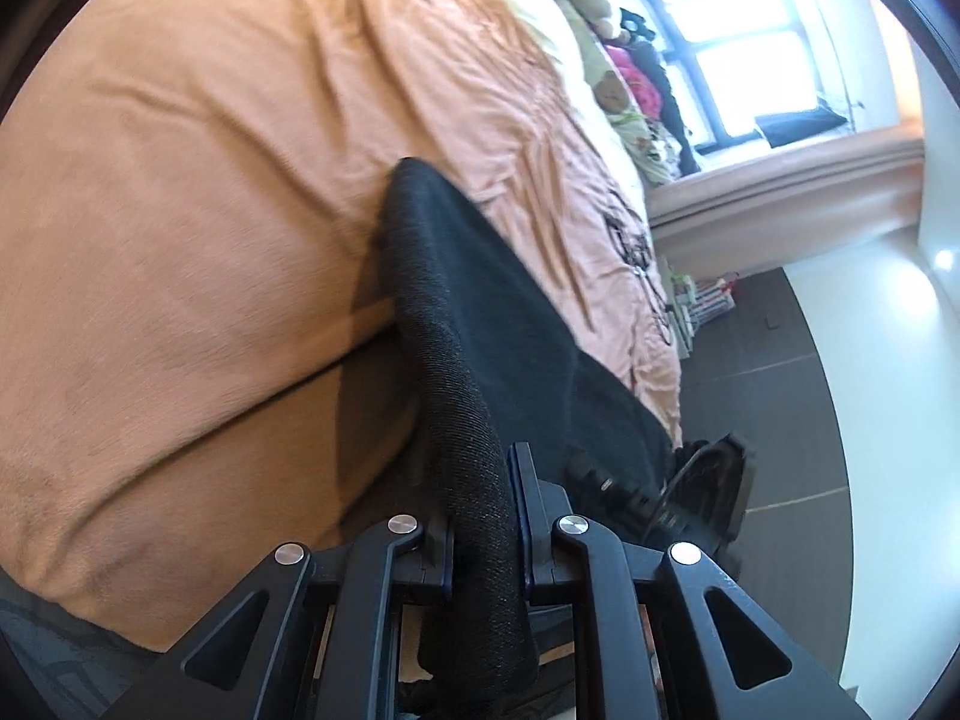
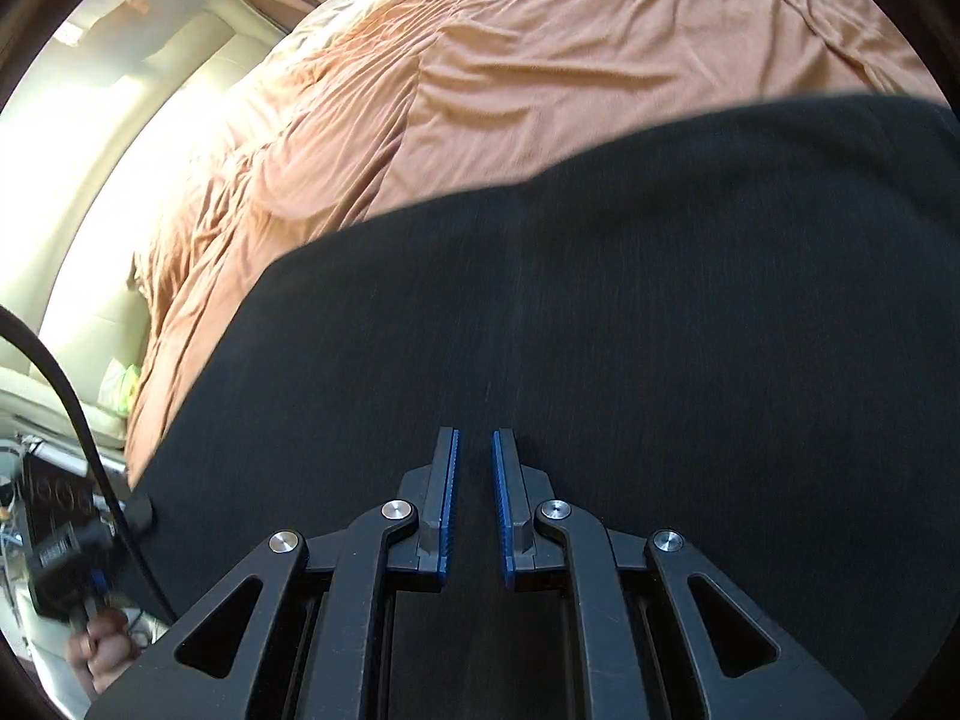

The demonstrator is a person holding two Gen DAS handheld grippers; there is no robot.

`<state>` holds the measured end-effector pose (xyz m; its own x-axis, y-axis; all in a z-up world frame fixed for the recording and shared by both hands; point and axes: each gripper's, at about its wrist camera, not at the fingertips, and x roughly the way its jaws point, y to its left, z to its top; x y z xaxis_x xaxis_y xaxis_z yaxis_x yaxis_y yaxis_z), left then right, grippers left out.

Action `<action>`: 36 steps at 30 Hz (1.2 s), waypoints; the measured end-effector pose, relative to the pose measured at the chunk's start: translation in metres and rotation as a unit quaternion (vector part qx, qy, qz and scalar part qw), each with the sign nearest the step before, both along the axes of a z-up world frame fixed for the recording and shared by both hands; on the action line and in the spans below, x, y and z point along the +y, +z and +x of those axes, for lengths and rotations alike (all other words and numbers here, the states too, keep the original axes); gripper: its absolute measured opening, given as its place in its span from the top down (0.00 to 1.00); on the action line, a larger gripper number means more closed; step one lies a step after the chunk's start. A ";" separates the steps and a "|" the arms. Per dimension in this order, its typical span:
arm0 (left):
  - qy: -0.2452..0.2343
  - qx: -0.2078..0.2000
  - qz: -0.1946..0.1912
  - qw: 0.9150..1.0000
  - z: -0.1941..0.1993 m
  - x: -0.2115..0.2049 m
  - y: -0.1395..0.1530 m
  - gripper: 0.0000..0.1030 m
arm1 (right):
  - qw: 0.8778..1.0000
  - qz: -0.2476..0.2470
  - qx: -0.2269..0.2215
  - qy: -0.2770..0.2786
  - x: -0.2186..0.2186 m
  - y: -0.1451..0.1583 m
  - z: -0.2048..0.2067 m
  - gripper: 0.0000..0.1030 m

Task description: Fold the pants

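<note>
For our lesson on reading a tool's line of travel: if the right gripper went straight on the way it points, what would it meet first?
Most likely the black pants, which fill the view beyond the right gripper; the orange bedspread lies farther on. Depth is unclear.

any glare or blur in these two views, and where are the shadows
Left wrist view: the window is blown out white, the bedspread is motion-smeared, and the pants cast a shadow on it beside the left gripper. Right wrist view: sunlight washes out the upper left, the pants are streaked, and the right gripper is sharp. Both bend at the rims.
</note>
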<state>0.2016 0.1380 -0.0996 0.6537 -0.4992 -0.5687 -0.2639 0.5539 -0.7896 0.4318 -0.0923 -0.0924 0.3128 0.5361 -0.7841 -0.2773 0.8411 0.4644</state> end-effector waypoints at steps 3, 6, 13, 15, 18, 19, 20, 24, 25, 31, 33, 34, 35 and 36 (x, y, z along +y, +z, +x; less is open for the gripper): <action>-0.011 -0.013 0.007 1.000 0.005 -0.006 0.013 0.85 | 1.000 0.011 0.008 0.002 -0.005 -0.004 -0.018 0.92; -0.023 -0.025 0.016 0.999 0.010 -0.013 0.027 0.85 | 1.000 0.019 0.010 0.005 -0.012 -0.005 -0.033 0.92; -0.056 -0.059 0.035 0.996 0.027 -0.041 0.070 0.85 | 0.999 0.050 0.005 -0.010 -0.039 0.002 -0.060 0.92; -0.067 -0.068 0.040 0.995 0.032 -0.049 0.081 0.85 | 0.998 0.055 -0.007 -0.023 -0.052 0.009 -0.063 0.92; -0.081 -0.078 0.048 0.992 0.040 -0.063 0.094 0.85 | 0.997 0.065 -0.024 -0.041 -0.076 0.023 -0.065 0.92; -0.087 -0.082 0.050 0.992 0.043 -0.069 0.099 0.85 | 0.996 0.071 -0.029 -0.049 -0.086 0.028 -0.065 0.91; -0.094 -0.086 0.053 0.990 0.047 -0.076 0.104 0.85 | 0.995 0.074 -0.033 -0.054 -0.093 0.032 -0.066 0.91; -0.117 -0.099 0.061 0.986 0.054 -0.100 0.118 0.85 | 0.993 0.074 -0.054 -0.081 -0.126 0.047 -0.068 0.91; -0.121 -0.101 0.063 0.985 0.057 -0.105 0.121 0.85 | 0.992 0.075 -0.058 -0.088 -0.133 0.051 -0.069 0.88; -0.161 -0.112 0.076 0.978 0.073 -0.150 0.135 0.85 | 0.983 0.088 -0.097 -0.126 -0.179 0.066 -0.081 0.37; -0.172 -0.113 0.077 0.976 0.076 -0.163 0.136 0.85 | 0.982 0.095 -0.101 -0.128 -0.189 0.064 -0.089 0.37; -0.177 -0.113 0.079 0.975 0.079 -0.171 0.137 0.85 | 0.981 0.097 -0.104 -0.130 -0.195 0.065 -0.090 0.37; -0.182 -0.113 0.079 0.973 0.082 -0.179 0.137 0.85 | 0.981 0.097 -0.106 -0.131 -0.199 0.065 -0.093 0.37; -0.187 -0.114 0.079 0.972 0.084 -0.185 0.137 0.85 | 0.980 0.098 -0.108 -0.132 -0.205 0.064 -0.096 0.37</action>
<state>0.2854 -0.0468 0.0378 0.5606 -0.6443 -0.5202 0.1511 0.6972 -0.7008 0.3359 -0.2972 -0.0280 0.6085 0.5471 -0.5748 -0.1713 0.7978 0.5781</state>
